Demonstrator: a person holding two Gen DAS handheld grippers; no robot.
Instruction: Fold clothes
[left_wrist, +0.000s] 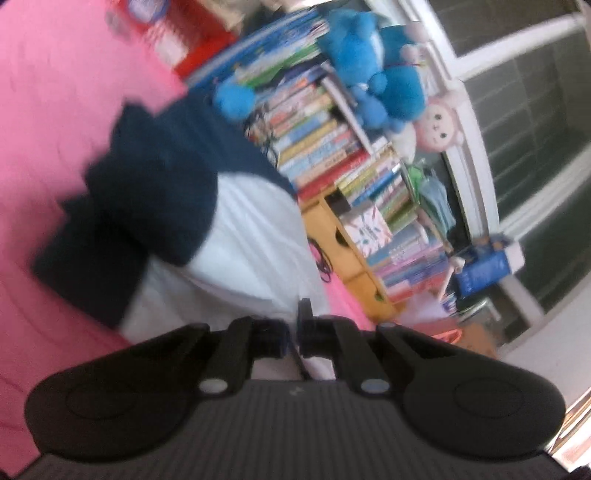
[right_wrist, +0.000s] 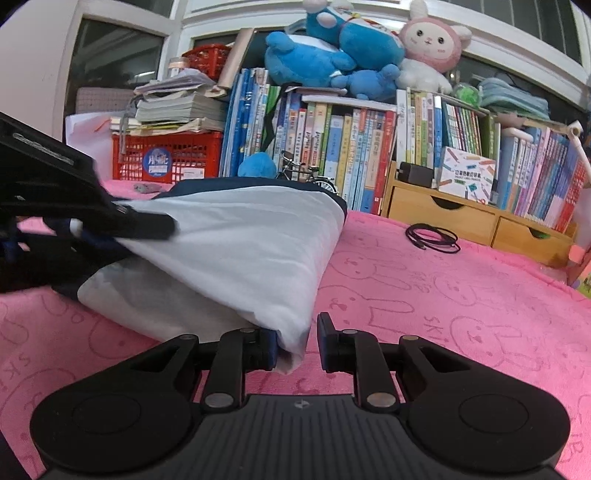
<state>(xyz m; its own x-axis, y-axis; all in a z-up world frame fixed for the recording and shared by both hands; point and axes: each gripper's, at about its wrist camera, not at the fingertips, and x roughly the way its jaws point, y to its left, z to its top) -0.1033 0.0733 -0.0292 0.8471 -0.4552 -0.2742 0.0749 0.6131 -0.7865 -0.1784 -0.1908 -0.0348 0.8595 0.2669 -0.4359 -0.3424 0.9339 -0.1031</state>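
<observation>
A white garment (right_wrist: 240, 240) with navy parts (left_wrist: 147, 192) lies on the pink rabbit-print blanket (right_wrist: 443, 295). In the right wrist view, my left gripper (right_wrist: 147, 223) comes in from the left and is shut on the garment's upper edge, holding it raised. In its own view the left gripper (left_wrist: 294, 332) has its jaws almost together, with white cloth (left_wrist: 251, 236) just ahead. My right gripper (right_wrist: 297, 345) sits low at the garment's near corner. That folded corner hangs between its jaws against the left pad, and a narrow gap shows before the right pad.
A bookshelf (right_wrist: 332, 147) lines the back, with blue plush toys (right_wrist: 325, 55) and a pink one (right_wrist: 428, 48) on top. There is a red crate (right_wrist: 166, 158) at back left and wooden drawers (right_wrist: 443, 212) at back right. A coiled black cable (right_wrist: 432, 236) lies on the blanket.
</observation>
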